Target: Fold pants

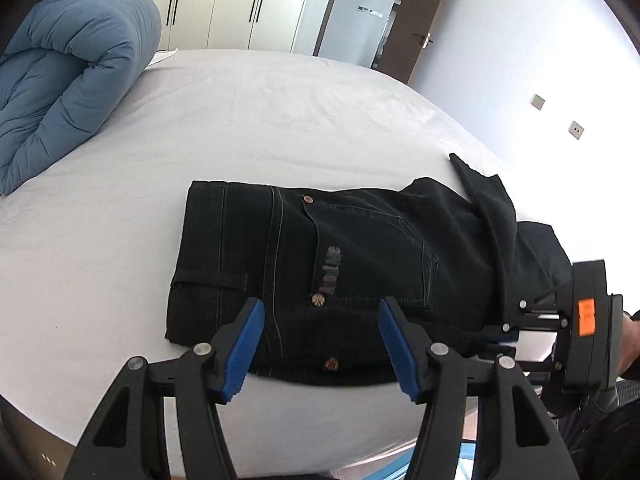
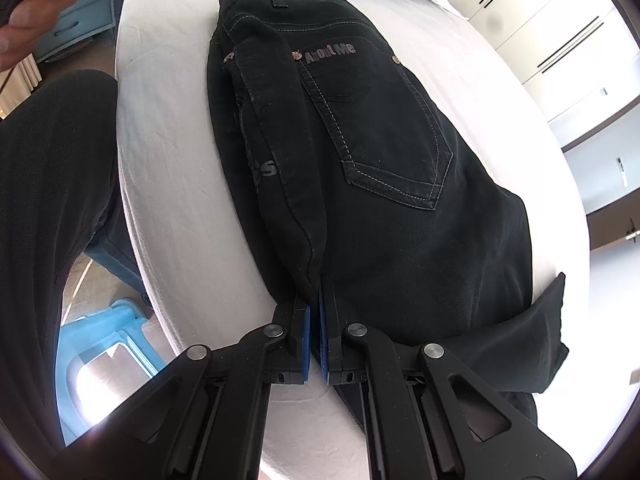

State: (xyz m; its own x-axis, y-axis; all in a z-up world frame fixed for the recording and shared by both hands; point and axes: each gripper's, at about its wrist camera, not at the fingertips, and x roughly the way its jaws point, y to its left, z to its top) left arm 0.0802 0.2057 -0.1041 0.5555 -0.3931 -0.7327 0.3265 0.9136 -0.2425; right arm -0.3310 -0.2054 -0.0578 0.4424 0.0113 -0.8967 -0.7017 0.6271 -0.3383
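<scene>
Pinching a fabric edge, the right gripper [image 2: 315, 320] holds the black pants [image 1: 340, 256] at their right end; left gripper [image 1: 322, 340], fingers spread, hovers over the waistband end. Pants lie lengthwise left-to-right across the bed [image 1: 260, 120].

Likely a bedroom: bed [image 1: 280, 120], duvet [image 1: 72, 72], wardrobes [image 1: 224, 0].

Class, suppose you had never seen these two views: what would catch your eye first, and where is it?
The black jeans lie folded on the white bed, with "About Me" lettering beside the back pocket. The right tool is shut on a fold of them at the near edge, while the left tool is open above them. A blue duvet is bunched at the far left.
</scene>
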